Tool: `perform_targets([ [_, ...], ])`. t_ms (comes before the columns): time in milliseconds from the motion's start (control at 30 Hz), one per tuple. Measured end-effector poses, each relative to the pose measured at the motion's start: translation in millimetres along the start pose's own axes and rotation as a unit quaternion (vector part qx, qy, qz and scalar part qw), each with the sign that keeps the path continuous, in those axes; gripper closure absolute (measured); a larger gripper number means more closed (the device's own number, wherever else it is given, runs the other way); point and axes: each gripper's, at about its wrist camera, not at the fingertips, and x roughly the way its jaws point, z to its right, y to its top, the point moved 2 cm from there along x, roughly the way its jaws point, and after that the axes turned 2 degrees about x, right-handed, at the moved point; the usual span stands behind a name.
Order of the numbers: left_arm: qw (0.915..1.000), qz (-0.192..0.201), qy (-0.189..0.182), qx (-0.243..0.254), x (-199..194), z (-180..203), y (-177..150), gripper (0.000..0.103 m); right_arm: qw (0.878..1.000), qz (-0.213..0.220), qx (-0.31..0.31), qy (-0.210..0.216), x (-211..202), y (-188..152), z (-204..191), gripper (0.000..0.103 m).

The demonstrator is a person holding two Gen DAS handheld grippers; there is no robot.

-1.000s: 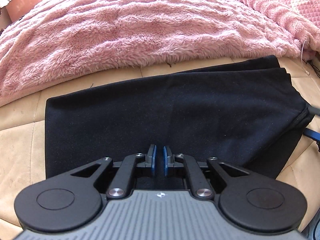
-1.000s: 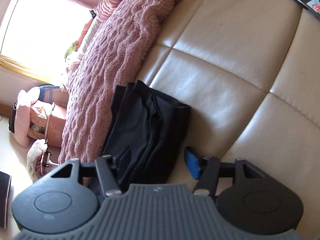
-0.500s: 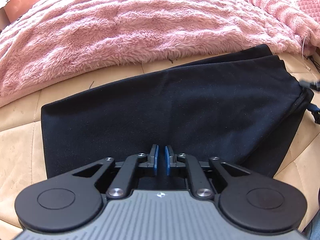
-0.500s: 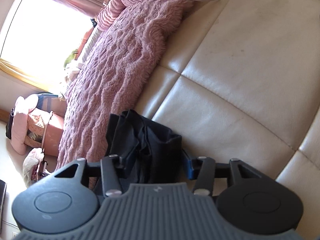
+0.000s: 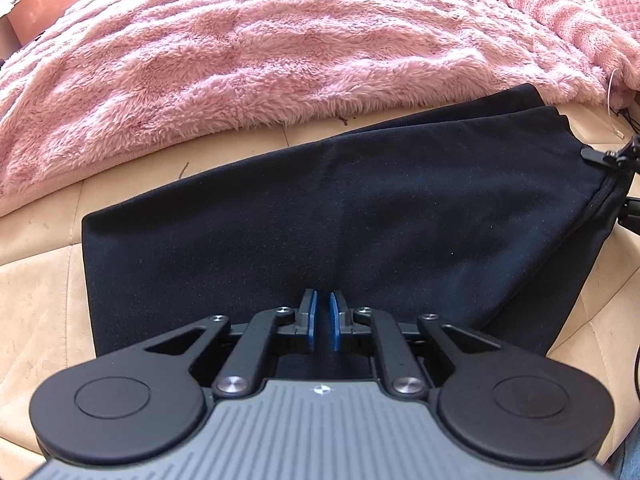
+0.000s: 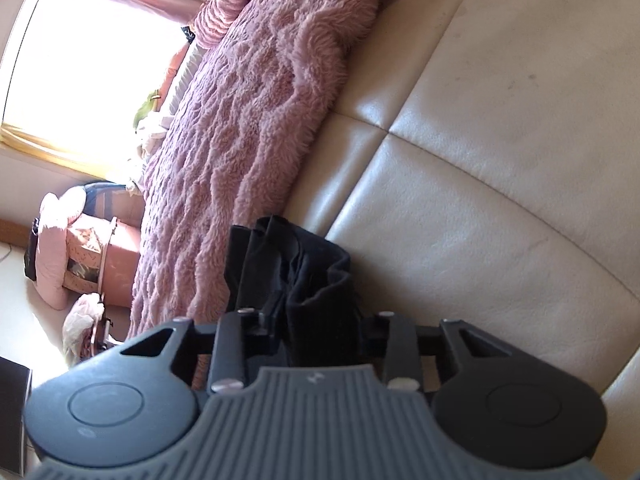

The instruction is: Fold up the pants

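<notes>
While my left tool [image 5: 322, 322] sits nearly clenched at the near edge of the black pants [image 5: 340, 220], blue pads a sliver apart, I can't tell whether cloth is caught between them. Folded pants spread ahead of it on the beige sofa [image 5: 36, 292], pink blanket [image 5: 260, 52] beyond. My right tool [image 6: 320, 316] has just been closing, now grasping the bunched pants end [image 6: 304, 276] directly ahead.
</notes>
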Motion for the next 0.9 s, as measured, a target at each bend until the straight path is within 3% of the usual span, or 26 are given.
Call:
perform_targets([
  [133, 0.9998, 0.014, -0.010, -0.002, -3.2, 0.6, 17.8, 0.091, 0.999, 0.002, -0.043, 0.006, -6.4, 1.7, -12.4, 0.085],
  [433, 0.9998, 0.017, -0.011, 0.000, 38.8, 21.7, 82.1, 0.091, 0.984, 0.014, -0.178, 0.026, -26.6, -4.3, -78.8, 0.086],
  [900, 0.9998, 0.016, 0.009, -0.004, 59.7, 29.4, 108.4, 0.091, 0.978, 0.010, -0.207, 0.040, -33.3, -5.2, -98.5, 0.086],
])
